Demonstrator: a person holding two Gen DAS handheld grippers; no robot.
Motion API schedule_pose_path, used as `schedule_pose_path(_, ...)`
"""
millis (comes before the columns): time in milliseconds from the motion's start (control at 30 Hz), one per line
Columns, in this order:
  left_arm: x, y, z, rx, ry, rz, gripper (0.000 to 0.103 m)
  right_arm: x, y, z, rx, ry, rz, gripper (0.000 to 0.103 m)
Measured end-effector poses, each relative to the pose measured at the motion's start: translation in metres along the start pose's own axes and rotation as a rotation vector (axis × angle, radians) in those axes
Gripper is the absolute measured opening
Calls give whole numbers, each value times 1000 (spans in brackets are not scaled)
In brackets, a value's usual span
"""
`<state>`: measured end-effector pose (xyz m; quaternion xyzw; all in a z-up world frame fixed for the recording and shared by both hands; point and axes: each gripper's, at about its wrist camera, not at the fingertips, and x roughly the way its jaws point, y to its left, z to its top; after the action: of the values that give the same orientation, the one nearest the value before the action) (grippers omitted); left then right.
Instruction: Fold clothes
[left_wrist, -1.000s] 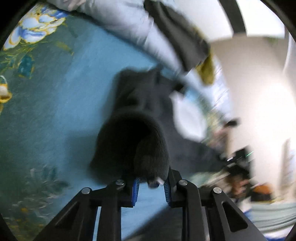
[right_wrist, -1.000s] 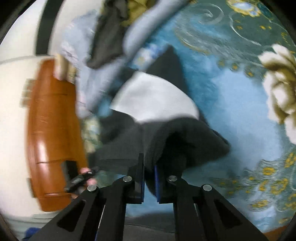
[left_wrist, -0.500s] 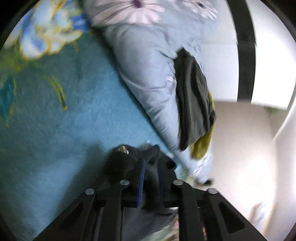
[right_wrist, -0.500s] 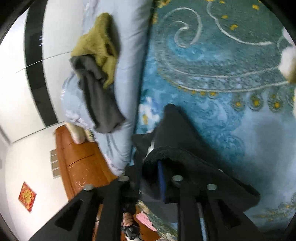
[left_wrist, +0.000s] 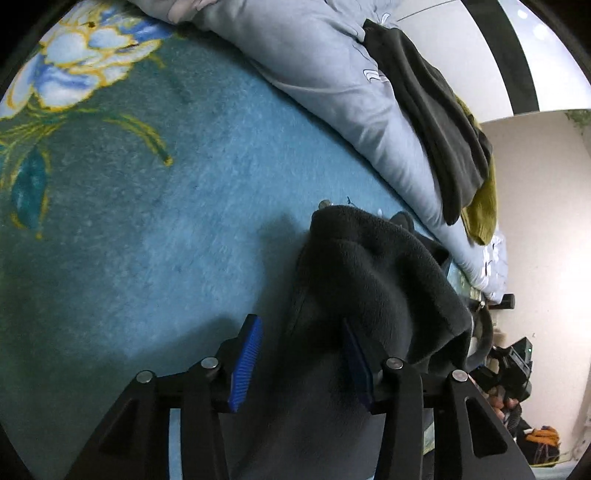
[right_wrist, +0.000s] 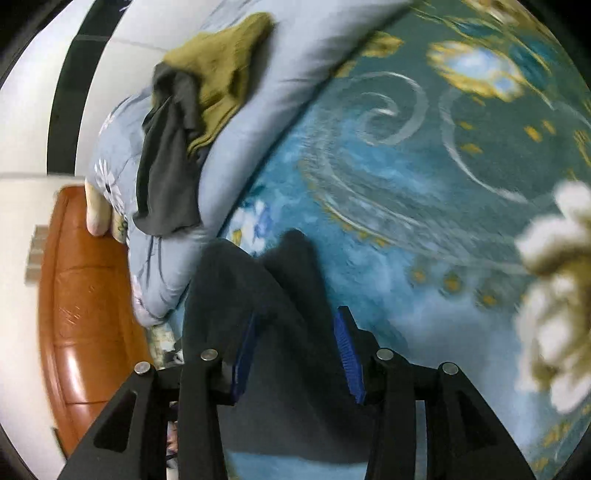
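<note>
A black fleece garment (left_wrist: 373, 273) lies bunched on the teal flowered bedspread (left_wrist: 147, 221). My left gripper (left_wrist: 301, 325) is open, its blue pads apart, with the fleece lying loose between and beyond the fingers. In the right wrist view the same black garment (right_wrist: 258, 295) lies under and between the fingers of my right gripper (right_wrist: 297, 317), which is also open. Neither gripper pinches the cloth.
A pale blue duvet (left_wrist: 332, 74) is heaped along the far side of the bed, with a dark grey garment (left_wrist: 436, 110) and an olive one (left_wrist: 480, 206) on top. A brown headboard (right_wrist: 81, 314) stands left in the right wrist view. A white flower pattern (right_wrist: 554, 295) marks the spread at right.
Both grippers were shut on the black fleece and carried it toward the duvet. Now both have opened and the fleece rests on the bedspread.
</note>
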<state>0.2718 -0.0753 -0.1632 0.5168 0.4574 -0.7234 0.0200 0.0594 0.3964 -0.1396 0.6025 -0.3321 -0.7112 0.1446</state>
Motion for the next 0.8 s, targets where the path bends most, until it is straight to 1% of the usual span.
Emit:
schedule_pose_path(100, 0, 11, -2, -56, -7, -46, 49, 17, 11, 0, -5, 9, -9, 44)
schedule_pose_path(133, -1, 15, -3, -79, -11, -63, 48, 22, 14, -1, 1, 12, -9, 42)
schedule_pose_path(167, -1, 17, -4, -90, -19, -78, 47, 25, 16, -3, 5, 11, -11, 37)
schedule_pose_path(200, -2, 18, -6, -96, -27, -87, 47, 27, 17, -5, 8, 10, -13, 28)
schedule_pose_path(267, -4, 20, -10, -108, -33, -102, 48, 21, 17, -8, 2, 0, -13, 21)
schedule_pose_path(333, -8, 21, -13, -104, -43, -117, 50, 8, 12, -11, 8, -22, 20, 12)
schedule_pose_path(400, -9, 20, -15, -73, -52, -122, 50, -6, 8, -14, 13, -45, 57, 11)
schedule_pose_path(467, -13, 20, -19, -60, -56, -142, 50, -14, 8, -18, 5, -53, 60, 11)
schedule_pose_path(533, -11, 22, -21, -78, -50, -185, 50, -15, 6, -23, 14, -60, 66, 11)
schedule_pose_path(600, -6, 21, -16, -94, -48, -232, 50, -14, 3, -28, 41, -70, 84, 11)
schedule_pose_path(633, -7, 22, -17, -97, -48, -256, 52, -10, 1, -30, 59, -71, 92, 11)
schedule_pose_path(667, -8, 22, -19, -94, -48, -266, 52, -8, -3, -33, 79, -70, 102, 11)
schedule_pose_path(767, -8, 6, -19, -31, -51, -234, 50, -7, -8, -36, 117, -78, 125, 11)
schedule_pose_path(800, -10, 0, -20, -1, -60, -219, 43, -9, -7, -37, 117, -81, 126, 11)
